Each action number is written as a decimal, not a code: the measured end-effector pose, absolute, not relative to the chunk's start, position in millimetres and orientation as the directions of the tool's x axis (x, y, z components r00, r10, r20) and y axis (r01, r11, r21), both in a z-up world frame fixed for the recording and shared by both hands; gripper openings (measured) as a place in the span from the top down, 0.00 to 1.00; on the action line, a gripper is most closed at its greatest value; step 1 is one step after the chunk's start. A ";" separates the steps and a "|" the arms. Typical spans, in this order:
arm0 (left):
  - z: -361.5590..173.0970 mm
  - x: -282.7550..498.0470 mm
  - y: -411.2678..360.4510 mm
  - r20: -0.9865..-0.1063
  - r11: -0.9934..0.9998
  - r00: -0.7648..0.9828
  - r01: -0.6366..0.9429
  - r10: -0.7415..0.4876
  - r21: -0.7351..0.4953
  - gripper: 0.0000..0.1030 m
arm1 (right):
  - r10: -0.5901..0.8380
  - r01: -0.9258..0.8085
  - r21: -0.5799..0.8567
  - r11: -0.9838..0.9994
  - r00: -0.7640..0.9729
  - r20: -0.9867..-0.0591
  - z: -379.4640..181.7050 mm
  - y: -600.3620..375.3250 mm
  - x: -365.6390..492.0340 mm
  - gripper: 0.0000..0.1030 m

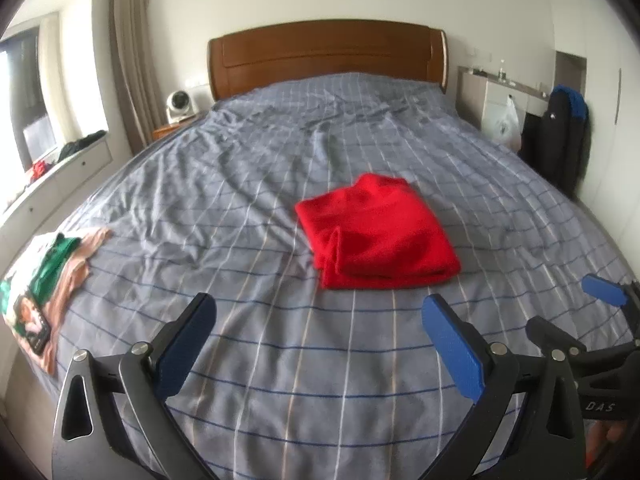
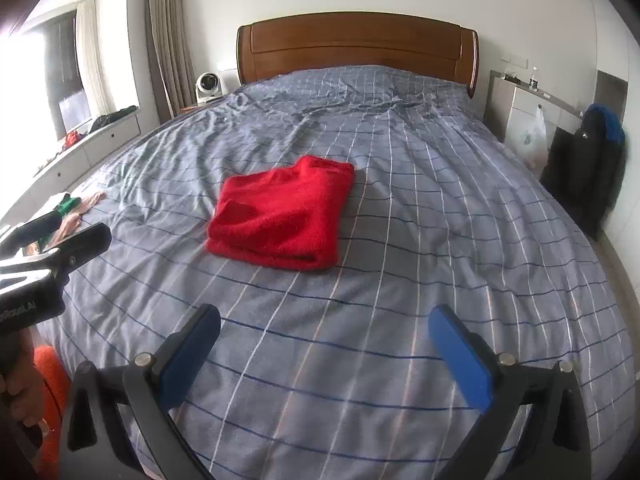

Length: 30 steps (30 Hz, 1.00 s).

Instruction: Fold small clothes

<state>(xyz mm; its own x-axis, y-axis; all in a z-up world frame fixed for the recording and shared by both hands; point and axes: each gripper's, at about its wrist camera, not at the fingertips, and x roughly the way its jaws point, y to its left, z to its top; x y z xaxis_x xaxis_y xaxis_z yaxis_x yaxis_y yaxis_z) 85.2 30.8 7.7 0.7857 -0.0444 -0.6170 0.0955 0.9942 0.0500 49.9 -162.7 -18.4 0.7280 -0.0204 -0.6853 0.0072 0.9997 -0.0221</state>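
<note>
A red garment lies folded into a neat rectangle in the middle of the bed. My left gripper hovers open above the near part of the bed, short of the garment, with nothing between its blue pads. My right gripper is also open and empty, held back from the garment's near edge. In the left wrist view the right gripper's blue fingertip shows at the right edge. The left gripper shows at the left edge of the right wrist view, a hand on its handle.
The bed has a grey-blue checked cover and a wooden headboard. A pile of green, pink and white clothes lies at the bed's left edge. A dark jacket hangs at the right; a small fan stands left of the headboard.
</note>
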 end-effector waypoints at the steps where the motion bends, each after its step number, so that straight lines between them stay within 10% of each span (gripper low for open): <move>1: 5.5 86.0 31.0 -0.622 0.994 0.781 0.094 -0.043 0.050 0.00 | -0.025 0.010 -0.025 1.000 0.723 -0.691 -20.7 -162.6 50.6 0.00; 30: -43.2 85.5 35.7 -0.681 0.994 0.732 0.060 0.019 0.093 0.00 | -0.235 0.096 -0.242 0.965 0.719 -0.654 -8.8 -145.0 41.6 0.00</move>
